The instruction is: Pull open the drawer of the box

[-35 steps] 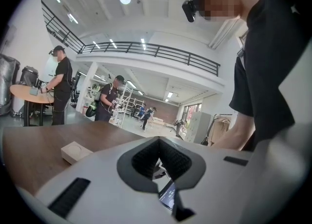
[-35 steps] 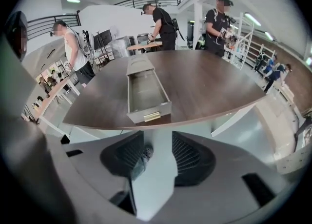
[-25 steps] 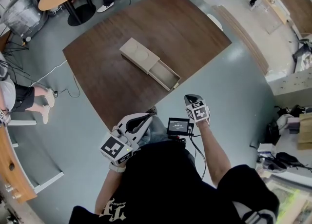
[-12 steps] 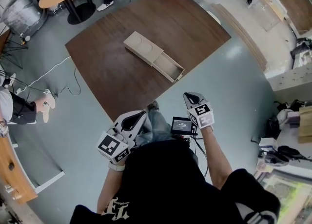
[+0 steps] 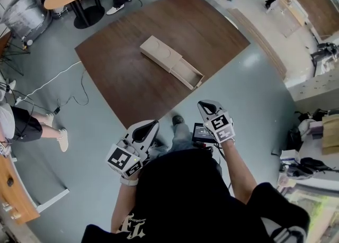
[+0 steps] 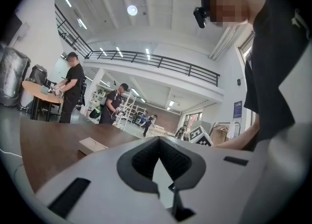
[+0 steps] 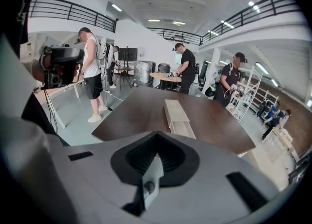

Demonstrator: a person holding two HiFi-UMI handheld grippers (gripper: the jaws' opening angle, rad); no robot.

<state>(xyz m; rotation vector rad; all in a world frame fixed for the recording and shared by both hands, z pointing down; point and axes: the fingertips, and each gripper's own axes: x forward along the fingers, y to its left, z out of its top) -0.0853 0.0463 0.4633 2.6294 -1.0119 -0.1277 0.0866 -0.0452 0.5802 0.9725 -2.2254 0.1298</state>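
Two hand-held grippers sit close to the operator's body, on the near side of the table (image 5: 114,86) and clear of it; the left gripper (image 5: 153,126) has its jaws closed together with nothing between them; the right gripper (image 5: 205,106) also has its jaws fully closed on nothing. The box (image 5: 160,51) lies flat on the dark wooden table, well apart from both grippers; its drawer (image 5: 187,73) stands pulled out of the box's near-right end, reaching toward the table's near-right edge; a small screen (image 5: 203,132) sits just beside the right gripper.
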